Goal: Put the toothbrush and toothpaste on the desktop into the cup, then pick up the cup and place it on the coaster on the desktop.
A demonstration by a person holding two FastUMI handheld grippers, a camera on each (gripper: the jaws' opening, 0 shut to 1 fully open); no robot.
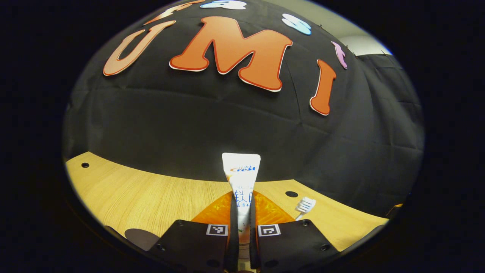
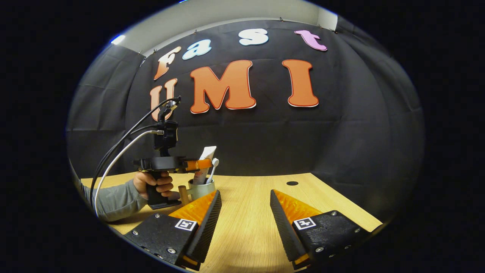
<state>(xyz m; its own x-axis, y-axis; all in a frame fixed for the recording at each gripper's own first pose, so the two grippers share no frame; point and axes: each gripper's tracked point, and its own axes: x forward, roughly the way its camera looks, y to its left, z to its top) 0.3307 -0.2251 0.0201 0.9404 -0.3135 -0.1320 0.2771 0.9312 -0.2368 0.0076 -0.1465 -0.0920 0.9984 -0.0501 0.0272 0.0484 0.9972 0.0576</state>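
Note:
My left gripper (image 1: 242, 197) is shut on a white toothpaste tube (image 1: 241, 168), which stands upright between its fingers. Just right of them shows the white toothbrush head (image 1: 305, 204). In the right gripper view, a hand (image 2: 153, 184) holds the left gripper (image 2: 201, 165) level over a pale cup (image 2: 201, 189) with a wooden handle. The toothpaste tube (image 2: 206, 153) and the toothbrush (image 2: 214, 163) both stick up out of the cup. My right gripper (image 2: 245, 195) stands open above the wooden desktop (image 2: 246, 227), right of the cup, with nothing between its fingers.
A grey-brown round flat shape (image 1: 140, 238) lies at the lower left edge of the left gripper view, partly cut off. The desktop has small dark holes (image 1: 291, 194) (image 2: 292, 183). A grey sleeve (image 2: 113, 199) rests at the desk's left.

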